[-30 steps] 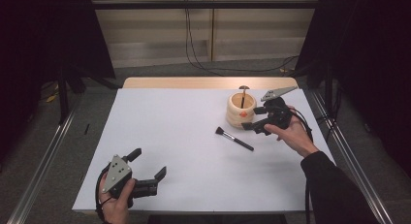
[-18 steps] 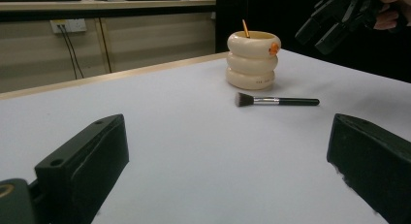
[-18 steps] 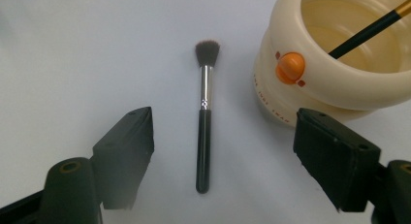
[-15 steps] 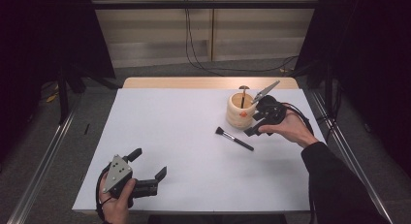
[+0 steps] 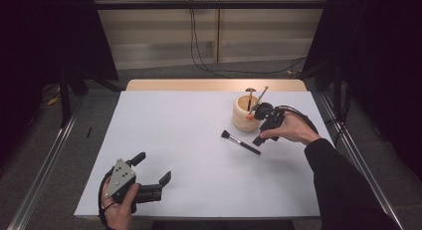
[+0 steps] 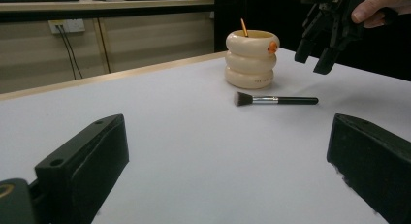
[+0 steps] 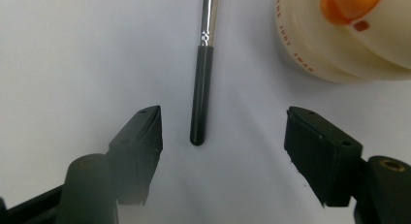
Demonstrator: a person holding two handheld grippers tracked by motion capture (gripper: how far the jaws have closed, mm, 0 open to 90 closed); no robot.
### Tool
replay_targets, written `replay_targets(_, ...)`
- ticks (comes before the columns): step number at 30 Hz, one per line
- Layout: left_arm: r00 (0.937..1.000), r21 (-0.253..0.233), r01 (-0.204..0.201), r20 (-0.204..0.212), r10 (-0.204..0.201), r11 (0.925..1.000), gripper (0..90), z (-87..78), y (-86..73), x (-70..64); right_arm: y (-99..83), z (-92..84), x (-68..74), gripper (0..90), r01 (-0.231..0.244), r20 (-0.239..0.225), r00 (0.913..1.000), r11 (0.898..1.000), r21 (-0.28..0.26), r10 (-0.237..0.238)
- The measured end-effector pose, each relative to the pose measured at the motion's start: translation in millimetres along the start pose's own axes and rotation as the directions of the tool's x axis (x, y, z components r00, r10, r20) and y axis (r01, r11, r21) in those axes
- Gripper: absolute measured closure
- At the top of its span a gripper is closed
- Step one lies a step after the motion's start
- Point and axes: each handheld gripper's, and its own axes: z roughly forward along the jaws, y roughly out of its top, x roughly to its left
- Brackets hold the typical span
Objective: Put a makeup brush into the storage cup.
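**Right gripper over the brush handle**

The right gripper (image 7: 220,132) hung above the makeup brush (image 5: 241,142), its jaws apart and just narrowing, with nothing gripped; the black handle's end lay between them on the white table (image 5: 189,140). The brush lay at six o'clock of the cream ringed holder (image 5: 245,113). The left gripper (image 5: 153,169) rested wide open at the table's seven o'clock corner.
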Motion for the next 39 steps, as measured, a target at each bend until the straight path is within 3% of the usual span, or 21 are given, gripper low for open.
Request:
replay_targets(13, 0.9999, 0.003, -0.005, 0.009, 0.005, 1.0, 1.6, 1.0, -0.3, 0.7, 11.4, 14.4, -0.5, 45.4, 0.005, -0.029, 0.9996, 0.999, 0.041, -0.004)
replay_targets(24, 0.9999, -0.004, -0.003, 0.012, 0.003, 1.0, 1.6, 0.6, 0.0, 0.0, 31.7, 26.6, 2.2, 59.3, 0.029, -0.027, 0.9992, 0.999, 0.031, -0.028)
replay_targets(31, 0.9998, 0.004, -0.012, 0.014, 0.011, 0.9999, 1.7, 0.6, 0.1, -0.8, 44.7, 37.4, 6.1, 61.3, 0.049, -0.026, 0.9985, 0.998, 0.028, -0.049)
replay_targets(39, 0.9999, 0.0, -0.011, 0.005, 0.011, 0.9999, 1.6, -0.5, 0.1, 0.1, 53.1, 52.8, 8.4, 63.9, 0.047, 0.007, 0.9988, 0.998, 0.037, -0.048)
